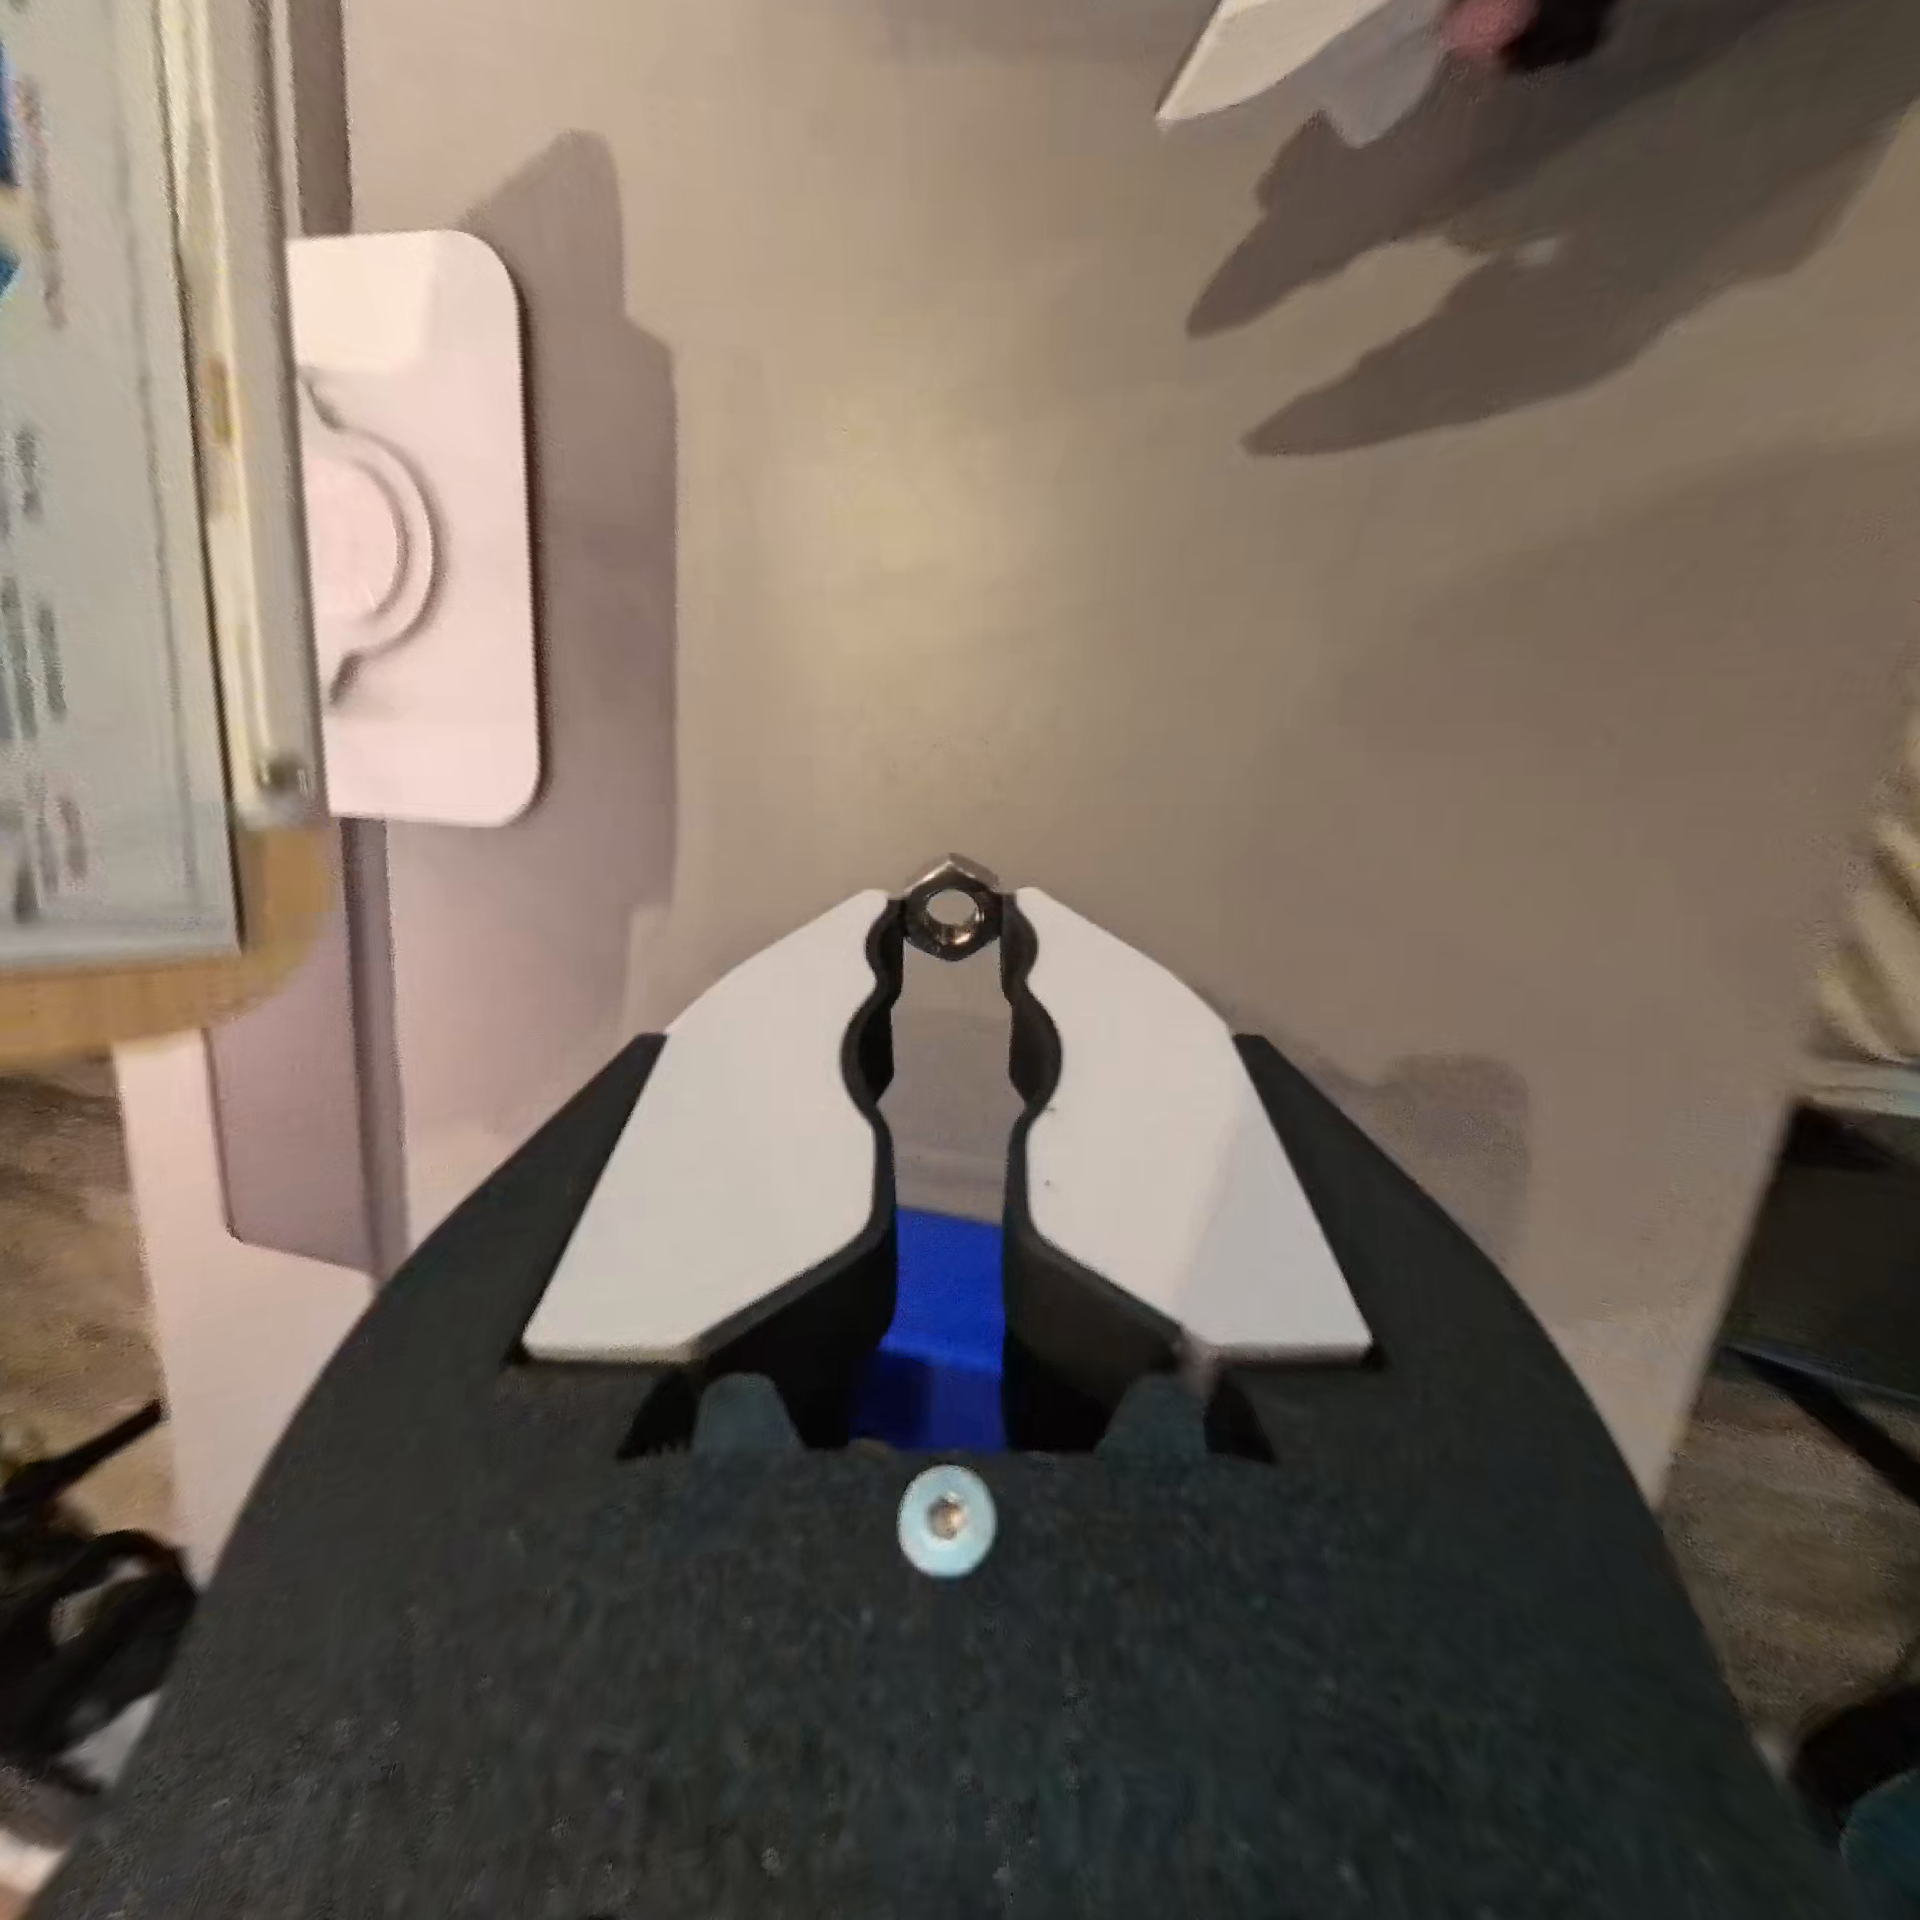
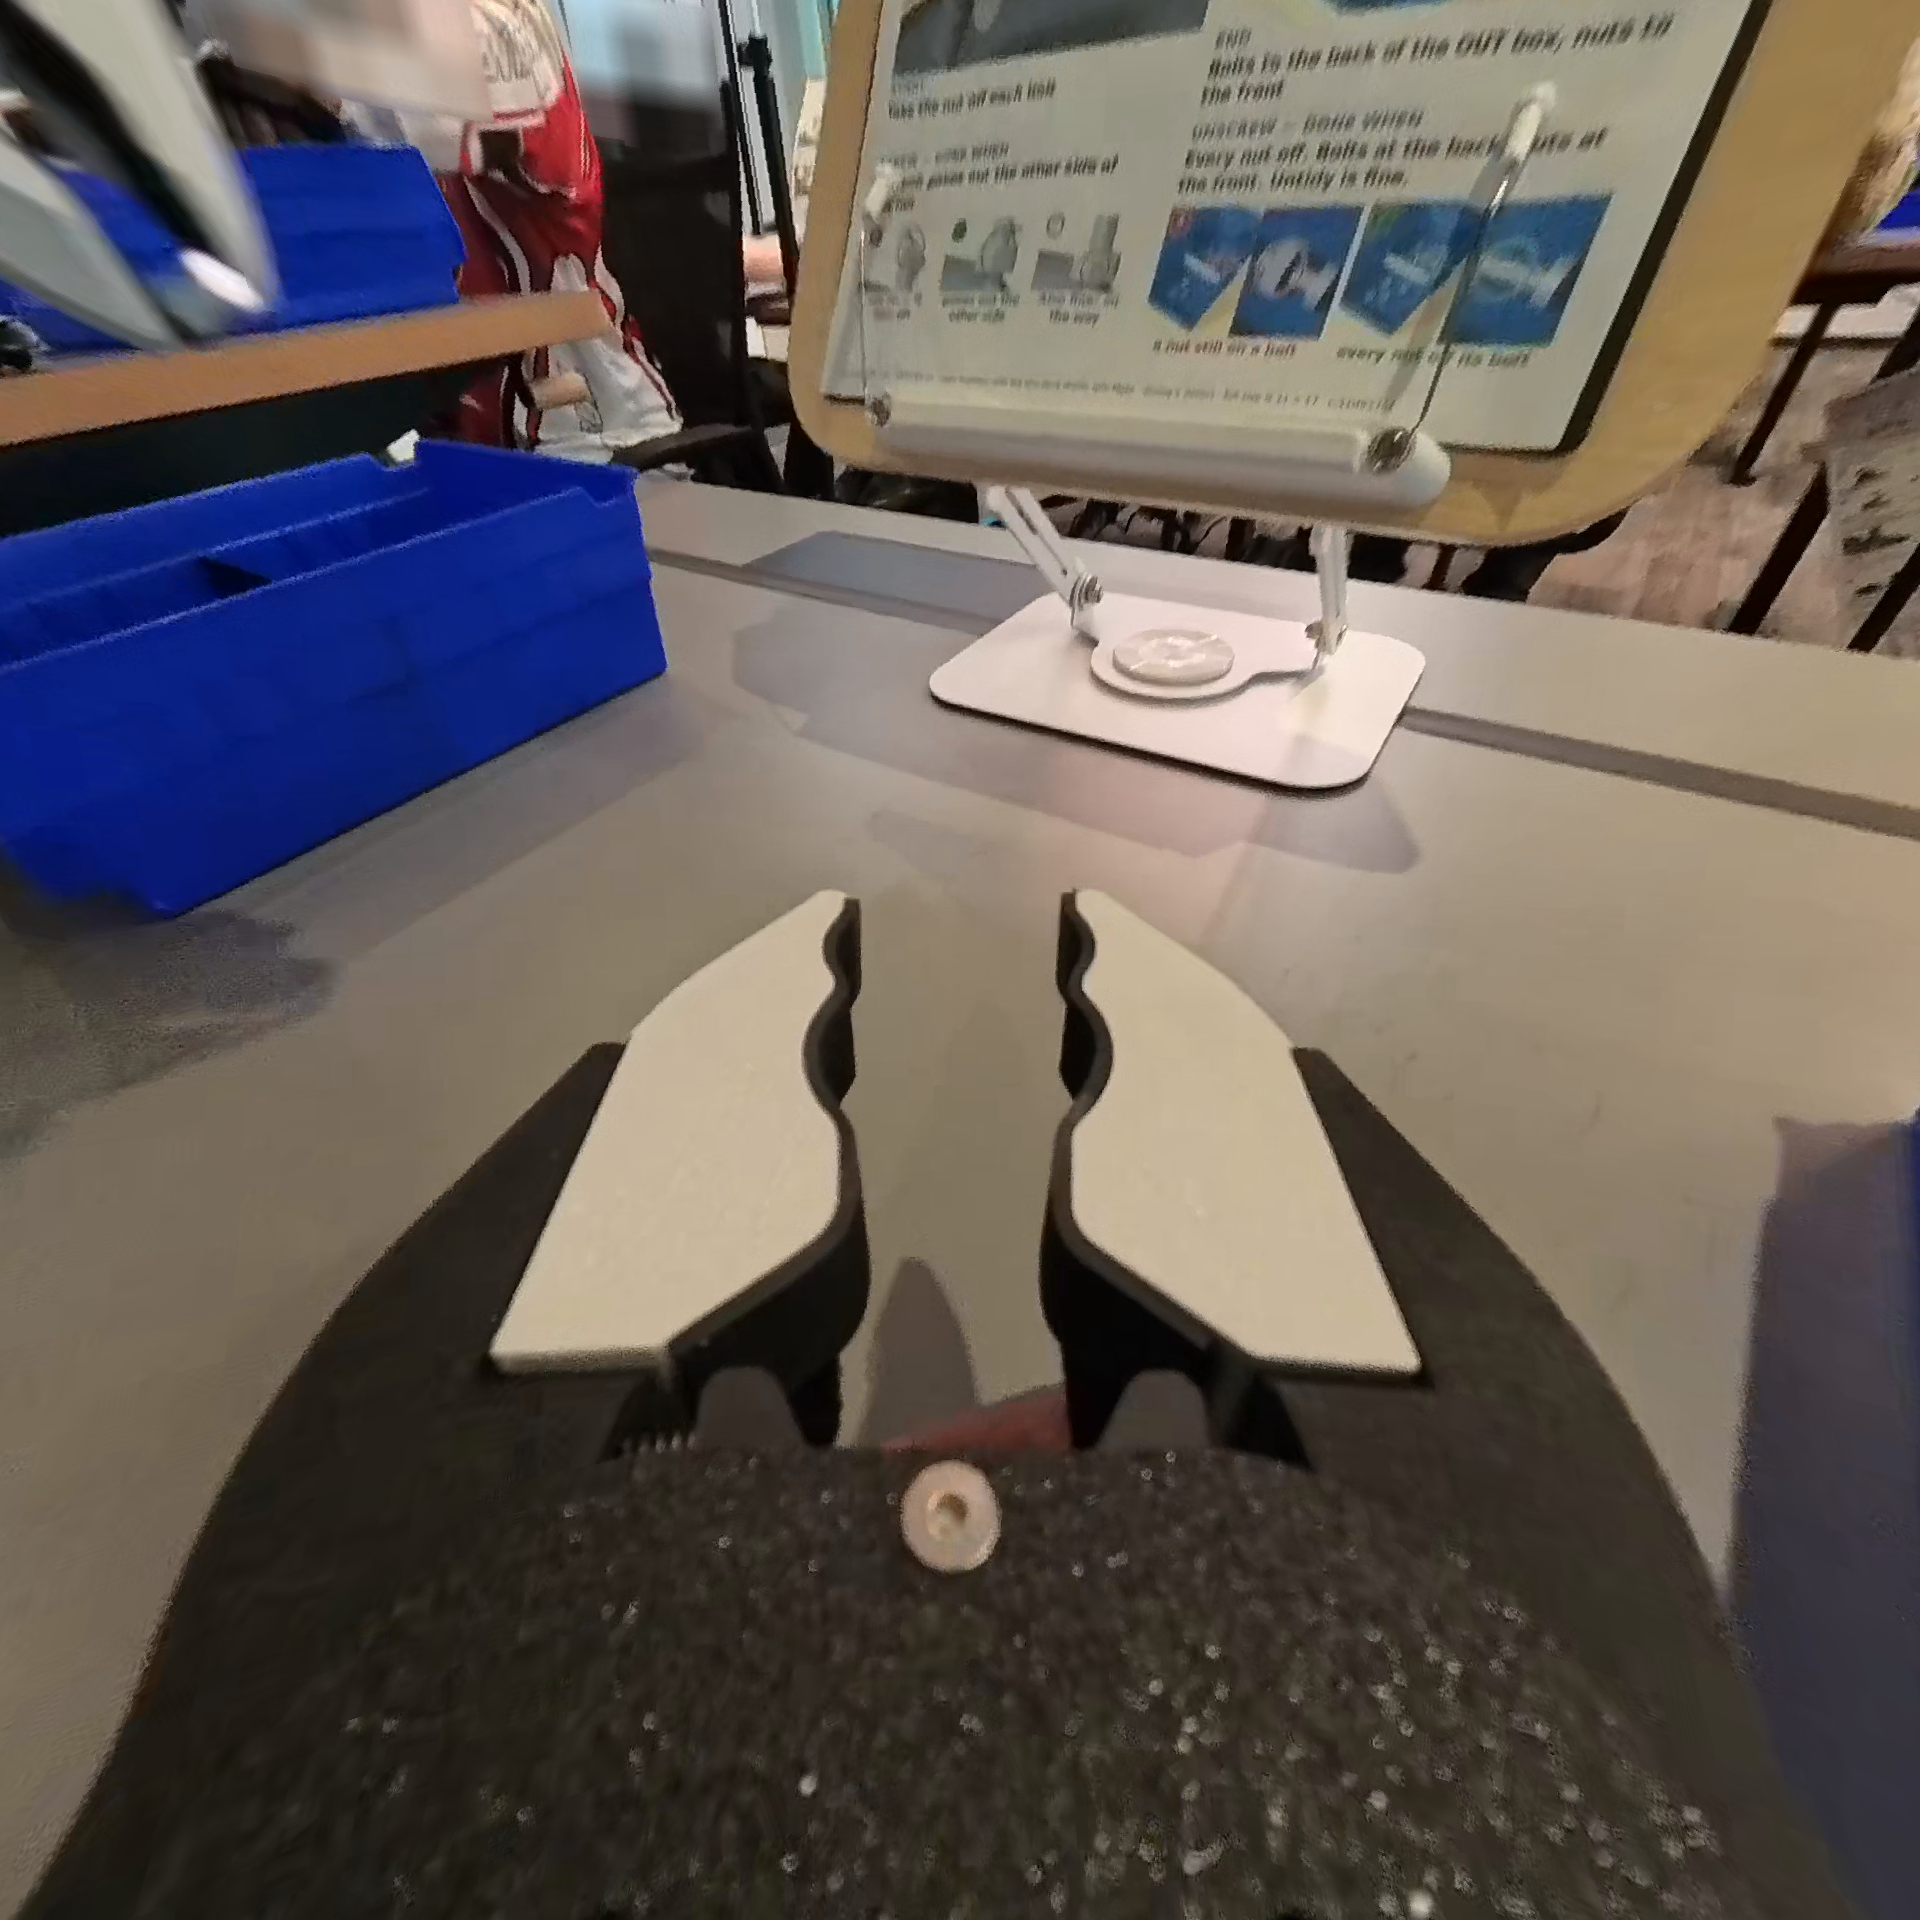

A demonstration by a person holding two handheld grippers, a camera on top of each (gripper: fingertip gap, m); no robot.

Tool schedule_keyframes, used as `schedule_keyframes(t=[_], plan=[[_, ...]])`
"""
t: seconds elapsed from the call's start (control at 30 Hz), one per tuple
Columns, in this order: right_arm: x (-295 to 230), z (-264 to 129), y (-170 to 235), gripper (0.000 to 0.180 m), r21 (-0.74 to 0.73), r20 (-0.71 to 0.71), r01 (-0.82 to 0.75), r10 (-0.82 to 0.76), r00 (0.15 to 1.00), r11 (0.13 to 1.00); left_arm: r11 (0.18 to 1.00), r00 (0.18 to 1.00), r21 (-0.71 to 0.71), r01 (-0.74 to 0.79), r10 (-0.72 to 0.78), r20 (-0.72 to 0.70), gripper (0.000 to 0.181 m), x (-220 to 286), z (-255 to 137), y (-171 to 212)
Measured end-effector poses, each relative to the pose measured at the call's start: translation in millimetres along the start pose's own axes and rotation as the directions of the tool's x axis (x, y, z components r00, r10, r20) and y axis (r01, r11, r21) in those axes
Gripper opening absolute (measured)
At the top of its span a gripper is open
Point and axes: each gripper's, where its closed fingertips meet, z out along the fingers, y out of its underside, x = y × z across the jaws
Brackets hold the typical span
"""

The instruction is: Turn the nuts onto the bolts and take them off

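One steel hex nut (image 1: 945, 923) sits pinched at the very tips of the left gripper (image 1: 948, 909), its threaded hole facing the camera and its flats caught between the dark wavy inner edges of the two grey-white fingers (image 1: 748, 1132). Those fingers are drawn nearly together, parted only by the width of the nut, and they hang above the grey tabletop (image 1: 1143, 675). Through the gap near their base a patch of blue plastic (image 1: 940, 1340) shows; what it belongs to cannot be told from this view. To the left of that view lies the white base plate (image 1: 421, 530) of a stand, seen from above, and in the upper right corner the blurred tip of the other gripper (image 1: 1309, 62) casts a shadow on the table.

In the right wrist view, the right gripper (image 2: 958, 914) is empty, its fingers (image 2: 707, 1132) spread with a clear gap and only bare table between them. It points across the grey table (image 2: 1558, 987) toward the wooden-framed instruction board (image 2: 1299, 208) on its white stand (image 2: 1184, 686). A blue bin (image 2: 312, 655) stands on the table to the left, well apart from the gripper, and a blue edge (image 2: 1839, 1455) shows blurred at the right border. No bolt shows in either view.
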Motion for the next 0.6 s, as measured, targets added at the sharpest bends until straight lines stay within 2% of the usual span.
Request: schedule_keyframes(t=[0.1,0.2,0.27,0.4,0.6], plan=[[0,-2,-4,0.035,0.02,-0.004,0.016,-0.016,1.0,1.0,0.991,0.999,-0.122,-0.045,0.041,-0.031,0.017,-23,69,-23],[-2,-2,-1,0.035,0.008,0.002,0.022,-0.022,1.0,1.0,0.968,0.996,-0.245,-0.049,0.028,-0.088,0.017,-39,137,-23],[-1,-3,-2,0.035,0.01,0.001,0.024,-0.024,1.0,1.0,0.953,0.994,-0.3,-0.051,0.018,-0.111,0.017,-44,169,-20],[1,-2,1,0.034,0.001,0.006,-0.002,0.002,1.0,1.0,0.953,0.99,-0.3,-0.03,-0.014,-0.143,0.017,-45,198,-23],[1,-1,2,0.033,-0.007,0.036,-0.058,0.058,0.998,0.998,0.951,0.984,-0.308,-0.033,-0.024,-0.177,0.017,-40,209,-22]])
